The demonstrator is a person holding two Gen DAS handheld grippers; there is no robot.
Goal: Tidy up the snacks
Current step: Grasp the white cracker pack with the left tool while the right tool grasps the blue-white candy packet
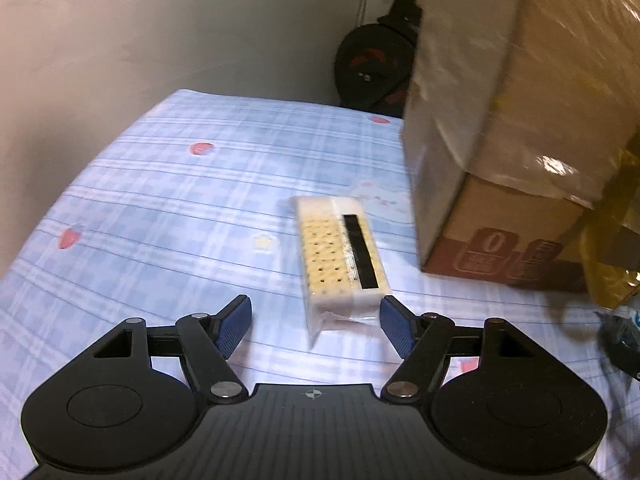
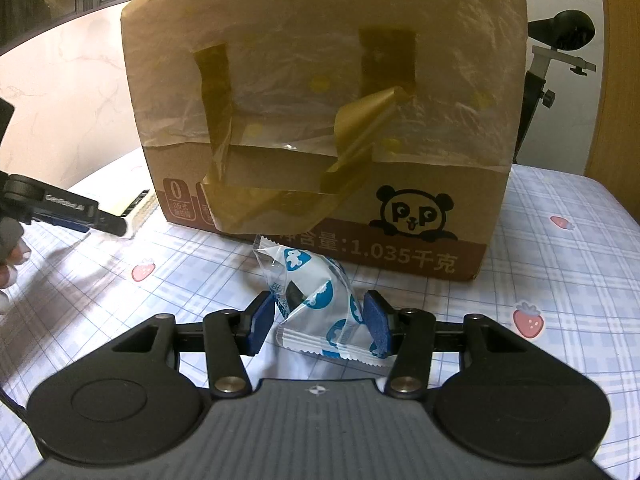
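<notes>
A large cardboard box point(image 2: 320, 120), wrapped in clear film with peeling yellow-brown tape and printed with a panda face, is seen standing just beyond both tongs on the blue plaid surface point(image 1: 160, 200). A cracker pack point(image 1: 340, 252), clear-wrapped with pale dotted biscuits and a black stripe, lies ahead of the left tongs point(image 1: 316, 322), whose jaws are opening, not pressing it. A white sachet point(image 2: 316, 304) with blue round marks is clamped in the right tongs point(image 2: 320, 322).
</notes>
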